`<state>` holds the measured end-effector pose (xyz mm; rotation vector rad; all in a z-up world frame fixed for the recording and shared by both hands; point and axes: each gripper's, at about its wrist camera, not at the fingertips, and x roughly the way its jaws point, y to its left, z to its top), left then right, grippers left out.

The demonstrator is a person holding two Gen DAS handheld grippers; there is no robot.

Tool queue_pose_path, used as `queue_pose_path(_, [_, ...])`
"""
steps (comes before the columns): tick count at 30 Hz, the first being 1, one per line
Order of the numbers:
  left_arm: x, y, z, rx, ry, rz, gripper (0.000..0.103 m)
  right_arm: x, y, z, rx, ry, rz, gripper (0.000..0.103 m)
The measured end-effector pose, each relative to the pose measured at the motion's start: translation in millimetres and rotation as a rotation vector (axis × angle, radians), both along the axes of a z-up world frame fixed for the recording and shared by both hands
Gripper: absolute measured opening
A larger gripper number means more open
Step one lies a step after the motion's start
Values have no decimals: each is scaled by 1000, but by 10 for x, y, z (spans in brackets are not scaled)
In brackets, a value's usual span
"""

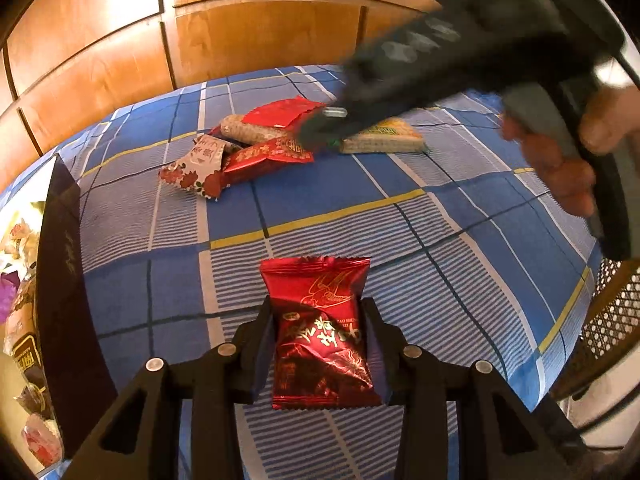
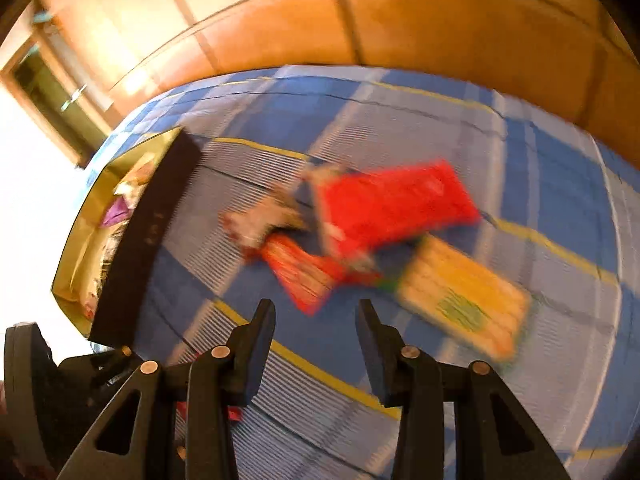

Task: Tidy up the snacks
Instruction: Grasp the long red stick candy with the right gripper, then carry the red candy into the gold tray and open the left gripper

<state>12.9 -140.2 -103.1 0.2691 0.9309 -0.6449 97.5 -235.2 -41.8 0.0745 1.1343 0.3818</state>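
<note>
My left gripper [image 1: 318, 320] is shut on a dark red foil snack packet [image 1: 320, 332] and holds it above the blue checked cloth [image 1: 400, 216]. A pile of snacks [image 1: 256, 144] lies further back: red packets, a flowered white packet and a round wafer roll. A yellow wafer pack [image 1: 384, 140] lies to its right. My right gripper [image 2: 316, 320] is open and empty, blurred, just short of the same pile [image 2: 384, 208] and the yellow pack [image 2: 464, 300]. In the left wrist view the right gripper's body [image 1: 460, 48] reaches over the pile. A dark box [image 1: 64, 280] with snacks stands at the left.
The box [image 2: 148, 232] has a gold inside and holds several wrapped snacks [image 2: 120, 208]. Wooden panels [image 1: 240, 24] rise behind the cloth. A woven mesh surface [image 1: 612, 320] sits at the right edge. A hand [image 1: 560, 160] grips the right gripper's handle.
</note>
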Motion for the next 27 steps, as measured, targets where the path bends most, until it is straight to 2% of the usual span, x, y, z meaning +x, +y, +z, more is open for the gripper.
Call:
queue_pose_path(3, [-23,59,-3,-11,6,-11,41,104,347,8,-91,-23,119,42])
queue_pose_path(7, [-32,116,-14,-34,12,-14,41,252,756,-124,-301,-18,296,42])
queue_pose_path(10, [-15,117,-22,-41,18,-12,41,352,912,-295,-445,-13,357,42])
queue_pose_path(11, [-14,115,-24,-43,19,-13,41,376,935,-348,-475,3,333,42])
queue_pose_path(12, [-8,120,-27,-48,21,-13,41,384,946,-374,-480,0,343,41])
queue_pose_path(13, [-9,127,-28,-53,24,-13,41,381,938,-363,-467,-3,346,33])
queue_pose_path(14, [-5,130,-30,-57,26,-12,41,373,926,-354,-448,9,343,21])
queue_pose_path(18, [25,142,-48,-65,28,-9,41,165,768,-355,-424,36,311,21])
queue_pose_path(22, [19,146,-57,-69,27,-6,41,-123,528,-365,-323,125,248,24])
queue_pose_path(27, [4,149,-61,-66,25,3,42,-462,306,-374,-266,100,184,25])
